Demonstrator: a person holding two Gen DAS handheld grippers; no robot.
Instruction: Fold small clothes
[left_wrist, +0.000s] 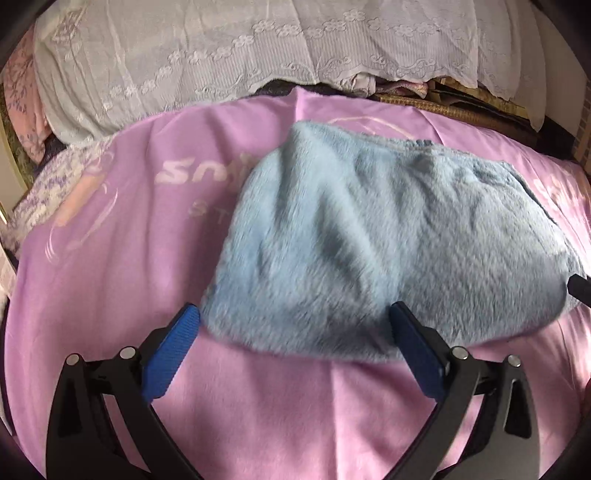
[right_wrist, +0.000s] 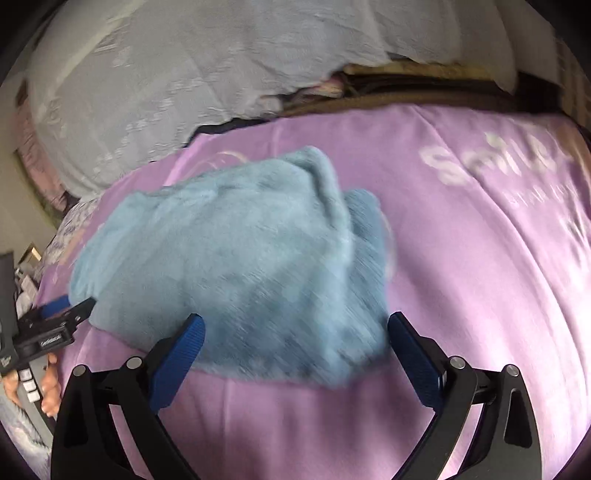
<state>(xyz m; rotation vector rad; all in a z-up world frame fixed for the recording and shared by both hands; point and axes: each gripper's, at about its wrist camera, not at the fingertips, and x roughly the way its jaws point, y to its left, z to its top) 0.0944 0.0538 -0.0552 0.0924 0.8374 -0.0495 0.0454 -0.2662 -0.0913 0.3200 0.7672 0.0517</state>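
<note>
Left wrist view, left to right.

1. Pink-and-lilac floral bedding (left_wrist: 26, 110), far left edge, bunched against the frame.
2. White lace-trimmed embroidered cover (left_wrist: 221, 55), across the top of the frame, draped over a raised heap.
3. Pink-lilac printed bedsheet with pale lettering (left_wrist: 110, 258), filling the middle and lower frame.
4. My left gripper (left_wrist: 295, 314), black arms with blue ribbed pads, lower centre: jaws spread wide, holding nothing. The left pad sits just beside the near-left corner of the garment; the right pad overlaps its near edge.
5. Light-blue fluffy fleece garment (left_wrist: 369, 240), centre to right, lying in a folded bundle on the sheet.
6. Black tip of the other tool, right edge at mid-height, at the garment's right corner.

Right wrist view, left to right.

1. My left hand (right_wrist: 50, 391), lower left, wrapped round the left tool's handle; that tool's tip is just beside the garment's left corner.
2. The garment (right_wrist: 229, 258), centre-left, blurred, with a ridge raised along its upper right.
3. My right gripper (right_wrist: 295, 317), lower centre: jaws wide apart, empty, pads straddling the garment's near edge.
4. The sheet, right half, lettering in the upper right.
</note>
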